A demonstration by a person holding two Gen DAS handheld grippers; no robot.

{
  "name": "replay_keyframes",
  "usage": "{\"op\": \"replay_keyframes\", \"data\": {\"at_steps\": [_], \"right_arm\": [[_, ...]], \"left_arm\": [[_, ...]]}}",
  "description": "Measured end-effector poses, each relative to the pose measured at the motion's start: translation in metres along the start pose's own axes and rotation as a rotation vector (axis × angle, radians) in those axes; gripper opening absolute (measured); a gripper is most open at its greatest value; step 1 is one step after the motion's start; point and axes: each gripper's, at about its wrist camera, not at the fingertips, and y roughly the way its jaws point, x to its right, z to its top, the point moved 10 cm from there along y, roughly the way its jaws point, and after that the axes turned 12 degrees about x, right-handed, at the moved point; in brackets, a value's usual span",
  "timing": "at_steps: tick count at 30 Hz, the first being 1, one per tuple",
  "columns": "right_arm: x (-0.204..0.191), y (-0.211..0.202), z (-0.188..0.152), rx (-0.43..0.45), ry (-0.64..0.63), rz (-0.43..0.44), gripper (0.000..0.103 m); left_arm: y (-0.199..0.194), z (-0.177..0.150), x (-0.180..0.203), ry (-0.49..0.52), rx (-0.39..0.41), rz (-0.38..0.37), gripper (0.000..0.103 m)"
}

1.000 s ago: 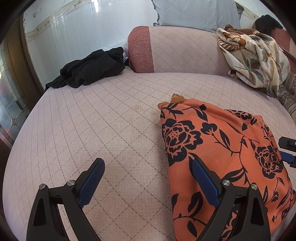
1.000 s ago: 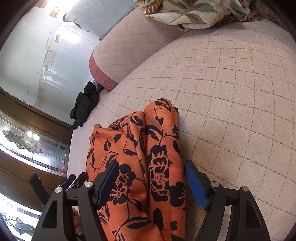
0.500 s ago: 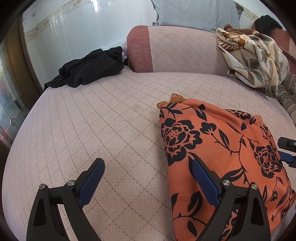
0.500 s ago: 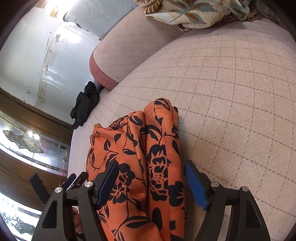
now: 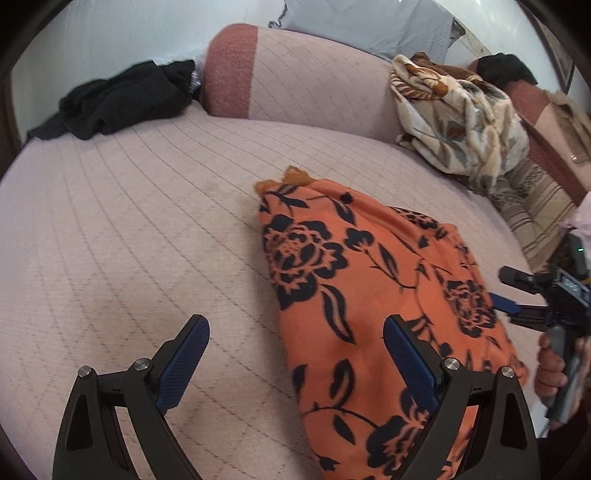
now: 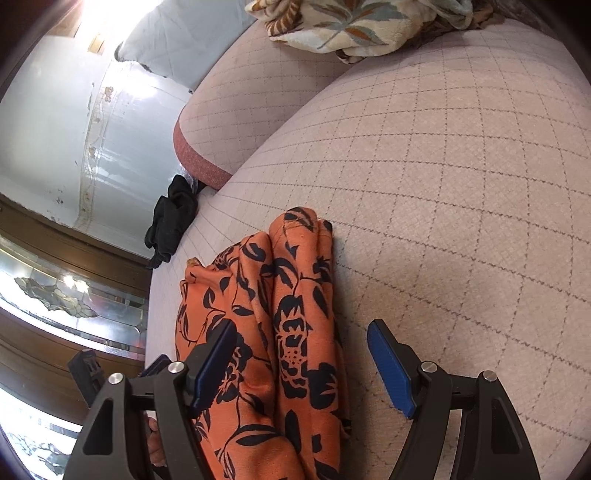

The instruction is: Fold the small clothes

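An orange garment with black flowers (image 5: 362, 280) lies folded on the pink quilted sofa seat (image 5: 129, 240). My left gripper (image 5: 295, 354) is open over its near left edge, with the right finger above the cloth and the left finger above the bare seat. My right gripper (image 6: 299, 358) is open and straddles the garment's right folded edge (image 6: 295, 295); it also shows at the right of the left wrist view (image 5: 517, 295), held by a hand.
A black garment (image 5: 122, 96) lies at the seat's far left. A floral blanket (image 5: 461, 114) is heaped against the backrest (image 5: 314, 81) at the right. A grey pillow (image 5: 369, 26) sits behind. A wooden frame with patterned glass (image 6: 55, 295) borders the sofa's left.
My left gripper has swung and shifted so the garment sits more central in its view and the right gripper and hand show more. The garment has not moved. Both grippers stay open.
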Motion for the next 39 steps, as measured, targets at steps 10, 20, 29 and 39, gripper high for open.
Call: {"op": "replay_keyframes", "data": {"at_steps": [10, 20, 29, 39], "right_arm": [[-0.009, 0.03, -0.035, -0.19, 0.109, 0.105, 0.083], [-0.023, 0.04, -0.043, -0.18, 0.072, 0.113, 0.087], [-0.028, 0.042, -0.044, -0.172, 0.045, 0.103, 0.087], [-0.029, 0.041, -0.045, -0.171, 0.042, 0.103, 0.087]], "left_arm": [[0.018, -0.022, 0.028, -0.009, -0.091, -0.081, 0.095], [0.016, -0.016, 0.038, 0.077, -0.037, -0.012, 0.095], [0.018, -0.015, 0.038, 0.084, -0.029, 0.007, 0.095], [0.018, -0.016, 0.036, 0.083, -0.028, 0.012, 0.095]]}}
